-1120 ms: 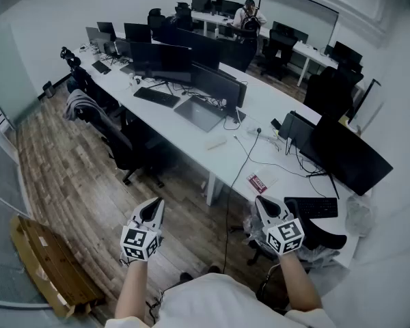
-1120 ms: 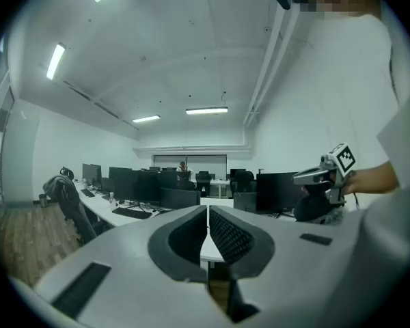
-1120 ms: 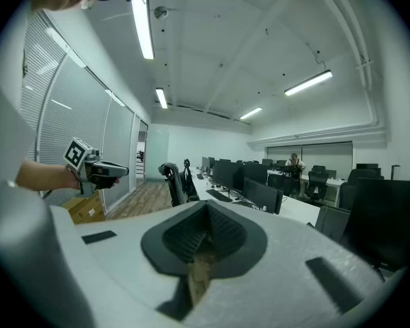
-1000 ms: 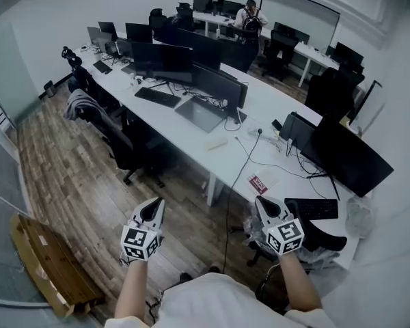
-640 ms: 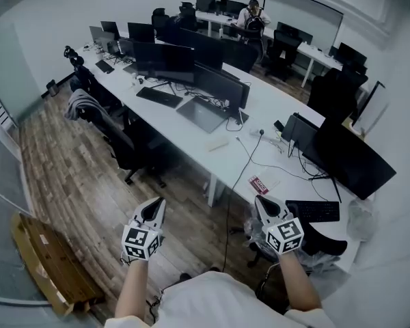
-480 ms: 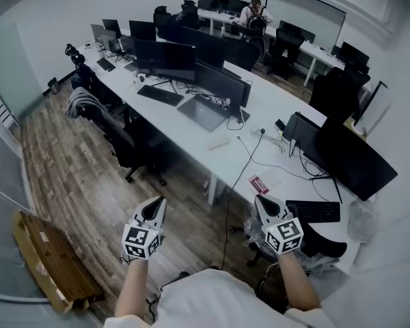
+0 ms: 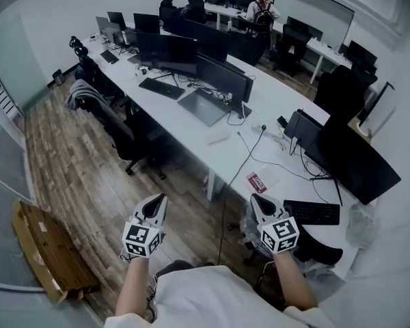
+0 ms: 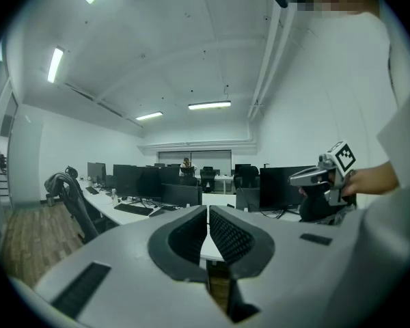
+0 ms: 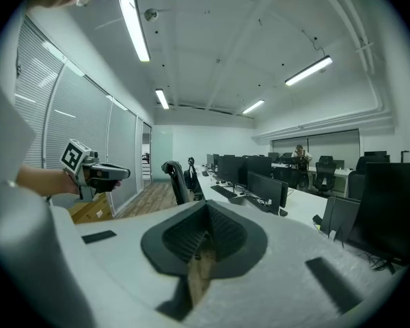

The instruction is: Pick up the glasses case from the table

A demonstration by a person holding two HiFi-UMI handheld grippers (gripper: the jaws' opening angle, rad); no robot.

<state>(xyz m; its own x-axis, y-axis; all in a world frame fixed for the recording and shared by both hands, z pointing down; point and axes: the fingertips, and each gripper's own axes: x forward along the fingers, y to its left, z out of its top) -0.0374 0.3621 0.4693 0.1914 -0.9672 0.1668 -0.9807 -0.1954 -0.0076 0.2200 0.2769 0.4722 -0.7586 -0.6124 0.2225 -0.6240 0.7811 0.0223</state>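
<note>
A long white table (image 7: 263,108) runs across the head view, well ahead of both grippers. On it lies a small pale oblong thing (image 7: 218,139), perhaps the glasses case; it is too small to tell. My left gripper (image 7: 158,203) hangs over the wooden floor, shut and empty. My right gripper (image 7: 254,200) is held beside it, near the table's front corner, also shut with nothing in it. In the left gripper view the pads (image 8: 222,232) meet, and the right gripper (image 8: 316,177) shows at the right. In the right gripper view the left gripper (image 9: 106,173) shows at the left.
Monitors, keyboards (image 7: 312,212), cables and a red-and-white packet (image 7: 256,180) lie on the table. Black office chairs (image 7: 132,139) stand along its near side. A cardboard box (image 7: 44,251) lies on the floor at the left. A person stands at the far desks.
The whole head view has shifted a little as the person moves towards the table. Both grippers keep the same pose and stay shut.
</note>
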